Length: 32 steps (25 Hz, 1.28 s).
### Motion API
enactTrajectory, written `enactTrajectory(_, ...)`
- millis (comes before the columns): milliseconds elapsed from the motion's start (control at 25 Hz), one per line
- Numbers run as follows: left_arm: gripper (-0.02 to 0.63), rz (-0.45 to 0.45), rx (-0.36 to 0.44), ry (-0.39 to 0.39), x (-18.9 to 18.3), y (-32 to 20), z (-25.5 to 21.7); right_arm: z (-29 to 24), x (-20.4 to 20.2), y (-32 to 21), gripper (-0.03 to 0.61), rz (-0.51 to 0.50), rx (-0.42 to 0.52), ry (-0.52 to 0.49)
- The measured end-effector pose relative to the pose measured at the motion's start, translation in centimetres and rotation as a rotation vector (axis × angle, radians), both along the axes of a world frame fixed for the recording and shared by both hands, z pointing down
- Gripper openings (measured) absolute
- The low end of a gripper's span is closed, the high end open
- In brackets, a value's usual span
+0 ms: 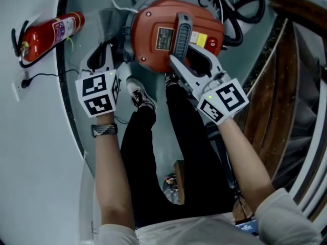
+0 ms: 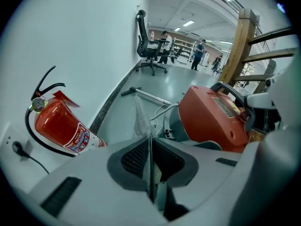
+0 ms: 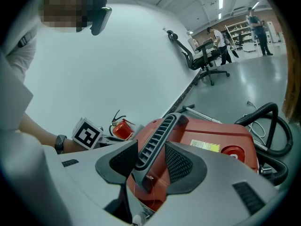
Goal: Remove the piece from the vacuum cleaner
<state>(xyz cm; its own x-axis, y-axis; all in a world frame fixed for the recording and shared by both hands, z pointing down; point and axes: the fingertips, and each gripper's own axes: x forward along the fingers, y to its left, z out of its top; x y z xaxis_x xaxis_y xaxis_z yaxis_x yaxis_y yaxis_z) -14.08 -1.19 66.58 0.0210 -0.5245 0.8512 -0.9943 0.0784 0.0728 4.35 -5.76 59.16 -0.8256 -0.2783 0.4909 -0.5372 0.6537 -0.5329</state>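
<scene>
The right claw [image 3: 149, 163] clamps the grey ribbed carry handle [image 3: 157, 131] of the round red vacuum cleaner [image 1: 153, 34], probably to steady it on the floor [image 2: 120, 119] at its edge by the wall [image 2: 84, 55]. The left claw [image 2: 150, 161], angled down at the cleaner's left side, pinches the thin clear plastic piece [image 2: 141, 119], pads almost together, ready for extraction.
</scene>
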Motion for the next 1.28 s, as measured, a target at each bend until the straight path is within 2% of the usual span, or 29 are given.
enactTrajectory(440, 0.038, -0.085, 0.003, 0.044, -0.5, 0.2, 0.0, -0.1, 0.1, 0.0, 0.192, -0.004, 0.003, 0.000)
enactTrajectory(960, 0.038, -0.228, -0.010, 0.099, -1.2, 0.6, 0.1, -0.1, 0.1, 0.0, 0.192, 0.000, 0.018, 0.004)
enactTrajectory(1120, 0.044, -0.198, -0.001, 0.088, -1.1, 0.5, 0.1, -0.1, 0.1, 0.0, 0.193, 0.001, 0.020, 0.005)
enactTrajectory(1280, 0.078, -0.139, 0.007, 0.074, -1.1, 0.6, 0.1, -0.1, 0.1, 0.0, 0.193, 0.002, 0.025, 0.004)
